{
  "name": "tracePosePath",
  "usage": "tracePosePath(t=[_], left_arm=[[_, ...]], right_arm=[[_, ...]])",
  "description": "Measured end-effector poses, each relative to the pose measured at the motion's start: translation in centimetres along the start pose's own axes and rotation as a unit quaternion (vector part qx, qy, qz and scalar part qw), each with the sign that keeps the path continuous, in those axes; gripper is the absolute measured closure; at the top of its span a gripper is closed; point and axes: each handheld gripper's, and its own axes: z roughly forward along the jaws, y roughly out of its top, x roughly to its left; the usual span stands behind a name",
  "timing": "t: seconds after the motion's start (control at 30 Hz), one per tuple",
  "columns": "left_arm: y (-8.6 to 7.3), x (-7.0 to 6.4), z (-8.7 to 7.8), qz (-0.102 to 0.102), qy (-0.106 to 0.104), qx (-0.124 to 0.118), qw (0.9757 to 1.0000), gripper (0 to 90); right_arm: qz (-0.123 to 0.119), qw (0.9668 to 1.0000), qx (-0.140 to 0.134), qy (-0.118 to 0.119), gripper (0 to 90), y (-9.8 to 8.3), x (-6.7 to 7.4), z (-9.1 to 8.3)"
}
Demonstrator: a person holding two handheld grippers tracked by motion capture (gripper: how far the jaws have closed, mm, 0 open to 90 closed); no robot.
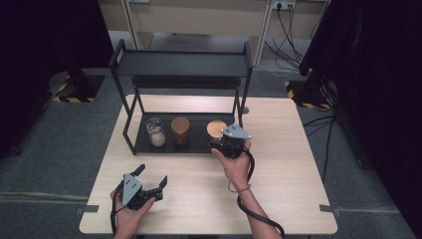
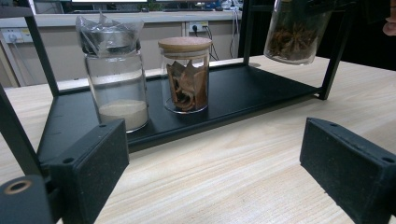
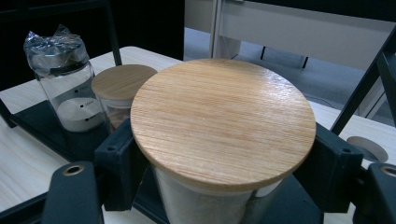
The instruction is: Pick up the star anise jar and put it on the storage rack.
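A glass jar with a round wooden lid point(image 1: 217, 128) point(image 3: 223, 121) sits between the jaws of my right gripper point(image 1: 219, 140) point(image 3: 224, 179), which is shut on its glass body just below the lid. In the left gripper view this jar of star anise point(image 2: 296, 32) hangs tilted above the right end of the black tray point(image 1: 196, 143) point(image 2: 243, 88). On the tray stand a plastic-capped jar of white powder point(image 1: 156, 132) point(image 2: 116, 88) point(image 3: 65, 79) and a wooden-lidded jar of brown bark point(image 1: 180, 130) point(image 2: 185, 74) point(image 3: 122, 84). My left gripper point(image 1: 152, 175) point(image 2: 215, 172) rests open near the table's front left.
The tray is the lower level of a black metal rack with an upper shelf point(image 1: 181, 63) on thin posts point(image 2: 334, 56). The light wooden table point(image 1: 283, 189) stretches in front of the rack. Cables and dark stands lie on the floor behind.
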Motion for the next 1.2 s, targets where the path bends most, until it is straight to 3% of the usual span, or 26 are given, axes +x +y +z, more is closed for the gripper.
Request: tracePosePath(t=[1.2], left_arm=[[0.0,0.0,0.0,0.0,-0.002,-0.001,1.0,7.5]], right_arm=[[0.004,0.9999,0.016,-0.005,25.7,0.5,0.1,2.8]])
